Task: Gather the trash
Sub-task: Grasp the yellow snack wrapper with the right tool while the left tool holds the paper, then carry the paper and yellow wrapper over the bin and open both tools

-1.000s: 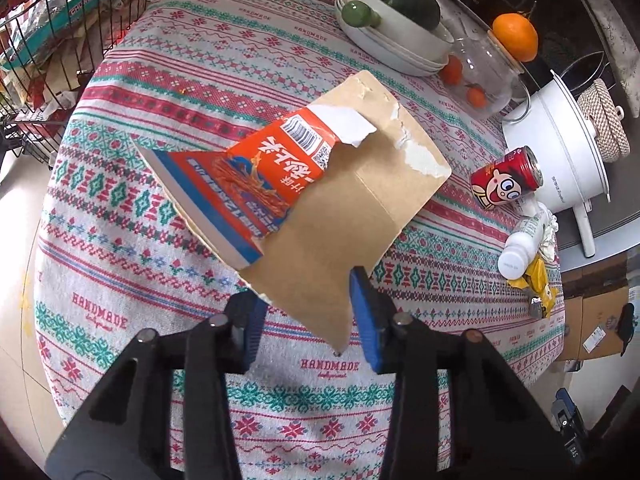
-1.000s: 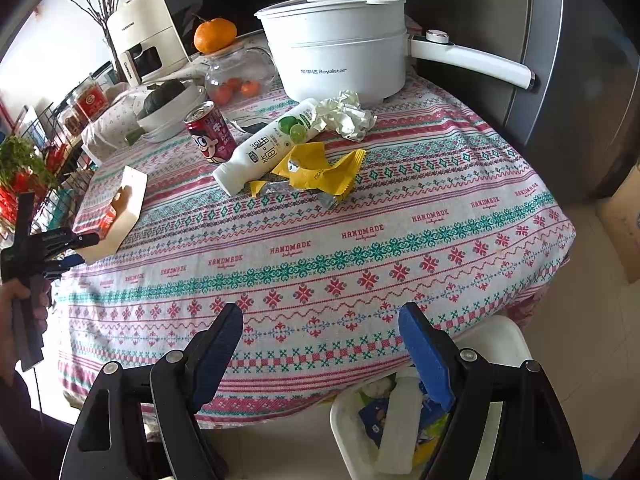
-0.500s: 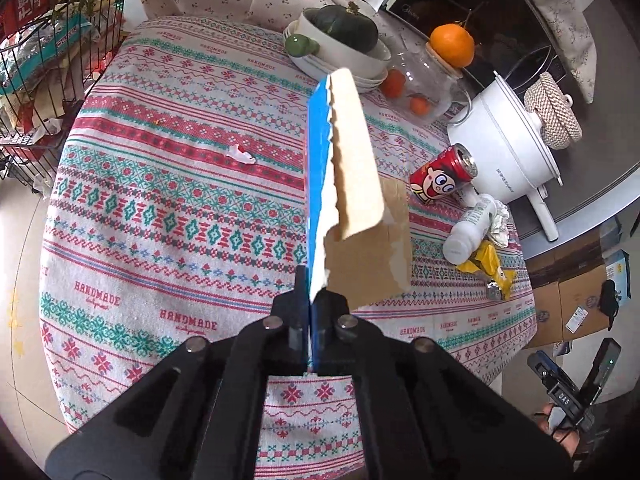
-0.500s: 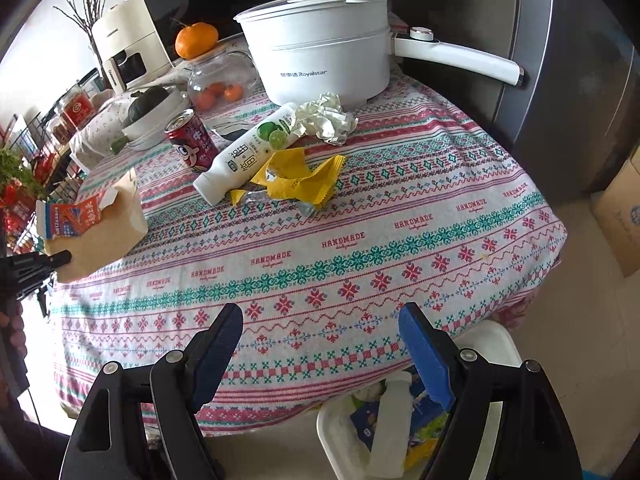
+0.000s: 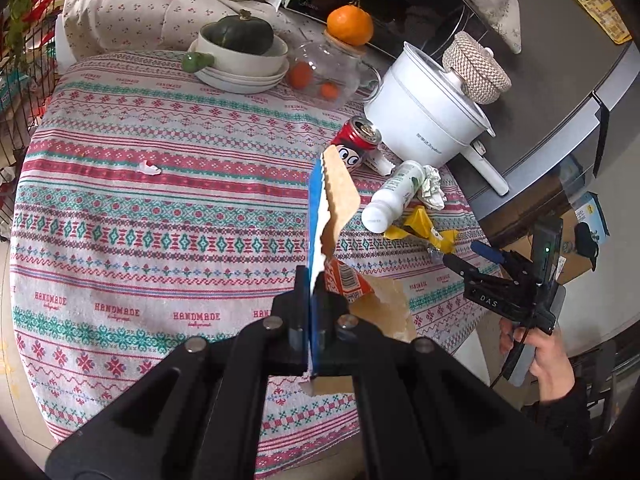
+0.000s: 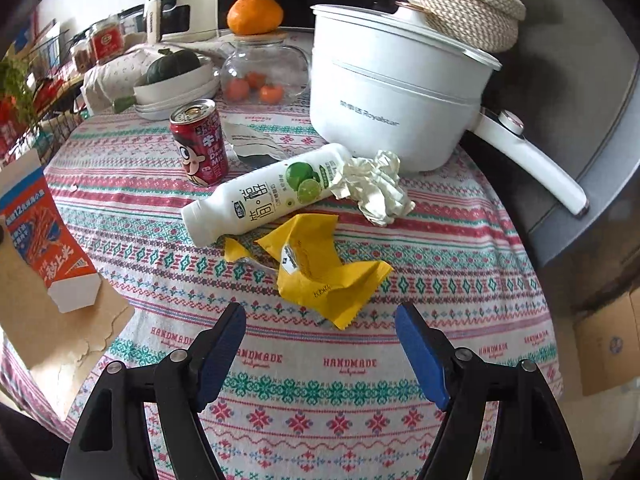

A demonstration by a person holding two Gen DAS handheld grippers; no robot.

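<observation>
My left gripper [image 5: 310, 280] is shut on a torn cardboard carton [image 5: 336, 192], printed orange and blue, held edge-on above the patterned tablecloth [image 5: 120, 220]. The same carton [image 6: 40, 232] shows at the left edge of the right wrist view. My right gripper [image 6: 320, 320] hovers low over the table, its jaws closing; the near corner of a crumpled yellow wrapper [image 6: 324, 276] lies between the fingertips, untouched. Behind the wrapper lie a white lime-drink bottle [image 6: 264, 196], a ball of crumpled paper [image 6: 376, 188] and an upright red can [image 6: 198, 144]. A small white scrap [image 5: 149, 167] lies alone at the left.
A white electric pot [image 6: 400, 92] with a long handle stands behind the trash, a glass jar [image 6: 260, 76] of oranges and stacked bowls [image 6: 172, 88] with a squash beside it. A wire rack [image 5: 16, 60] stands left of the table. Cardboard boxes [image 6: 608, 344] sit on the floor at the right.
My left gripper shut on the carton, lifted it off the cloth and turned it edge-on. My right gripper moved from beside the table in over it, up to the yellow wrapper.
</observation>
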